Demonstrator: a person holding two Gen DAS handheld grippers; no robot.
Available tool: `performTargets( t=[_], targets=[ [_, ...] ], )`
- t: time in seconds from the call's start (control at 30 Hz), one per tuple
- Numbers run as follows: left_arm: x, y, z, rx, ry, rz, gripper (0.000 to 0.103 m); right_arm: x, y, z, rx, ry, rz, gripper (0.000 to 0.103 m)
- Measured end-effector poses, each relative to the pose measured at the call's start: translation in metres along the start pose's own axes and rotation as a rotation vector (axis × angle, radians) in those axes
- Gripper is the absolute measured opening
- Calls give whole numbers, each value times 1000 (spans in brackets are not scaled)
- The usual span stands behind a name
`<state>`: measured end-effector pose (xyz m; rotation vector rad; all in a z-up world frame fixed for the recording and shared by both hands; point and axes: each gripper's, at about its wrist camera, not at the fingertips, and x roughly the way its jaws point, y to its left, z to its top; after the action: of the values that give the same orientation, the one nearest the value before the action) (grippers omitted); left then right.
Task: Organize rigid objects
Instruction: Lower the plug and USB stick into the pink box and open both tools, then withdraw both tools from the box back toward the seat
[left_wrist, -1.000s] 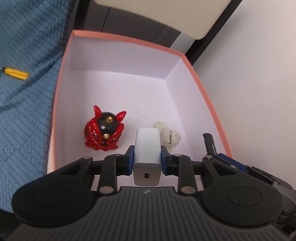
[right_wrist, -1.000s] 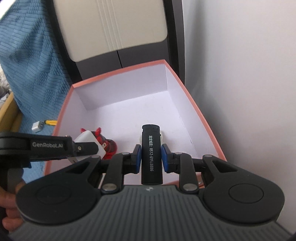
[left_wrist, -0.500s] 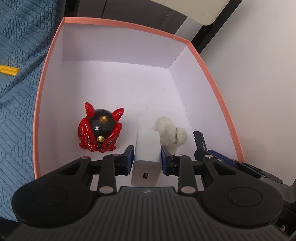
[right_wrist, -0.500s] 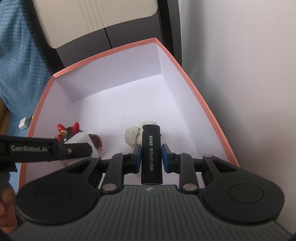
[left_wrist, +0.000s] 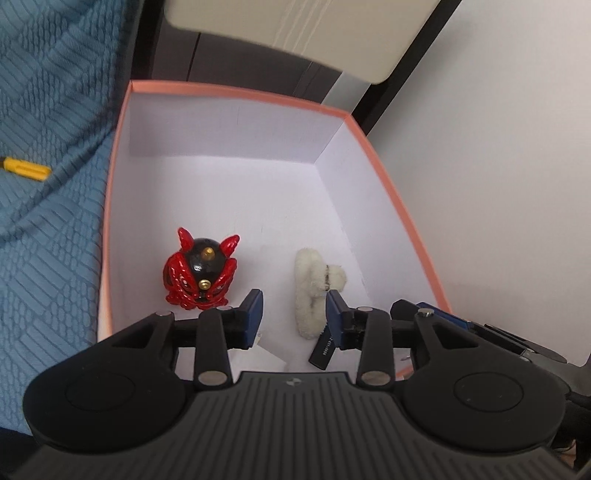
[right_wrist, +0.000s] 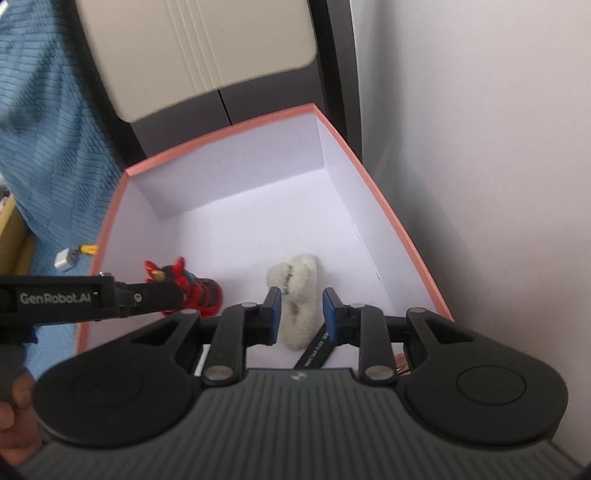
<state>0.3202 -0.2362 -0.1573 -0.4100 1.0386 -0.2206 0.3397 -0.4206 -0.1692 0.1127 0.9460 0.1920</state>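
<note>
Both grippers hang over a pink-rimmed white box (left_wrist: 236, 90) (right_wrist: 221, 142). My left gripper (left_wrist: 294, 314) is open, its jaws still opening, with nothing between the pads. Just below it a white charger (left_wrist: 260, 356) lies on the box floor. My right gripper (right_wrist: 301, 314) is open too, and a black lettered stick (right_wrist: 314, 350) (left_wrist: 324, 347) lies slanted on the floor beneath it. A red and black figurine (left_wrist: 201, 273) (right_wrist: 195, 291) stands at the left. A white plush toy (left_wrist: 314, 291) (right_wrist: 299, 295) lies beside it.
Blue textured cloth (left_wrist: 48, 184) lies left of the box, with a yellow tool (left_wrist: 26, 170) on it. A white wall (left_wrist: 498, 184) runs close along the box's right side. Dark and cream furniture (right_wrist: 207, 62) stands behind. A hand (right_wrist: 14, 417) holds the left gripper.
Both grippers have let go: the white charger and the black stick left the pads and now lie on the box floor. Both views pulled back from the box a little.
</note>
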Motion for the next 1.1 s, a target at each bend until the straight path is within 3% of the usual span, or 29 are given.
performTargets(
  t=[0.53, 0.9, 1.0, 1.1],
  targets=[
    [-124, 9, -27, 20, -171, 6, 43, -95, 56, -19, -66, -119, 80, 29],
    [-203, 37, -64, 33, -247, 31, 54, -145, 101, -49, -95, -178, 126, 29],
    [-223, 49, -74, 21, -270, 52, 67, -156, 111, -58, -103, -182, 142, 29],
    [-242, 59, -85, 31, -288, 73, 69, -168, 123, -67, -116, -198, 163, 29]
  ],
)
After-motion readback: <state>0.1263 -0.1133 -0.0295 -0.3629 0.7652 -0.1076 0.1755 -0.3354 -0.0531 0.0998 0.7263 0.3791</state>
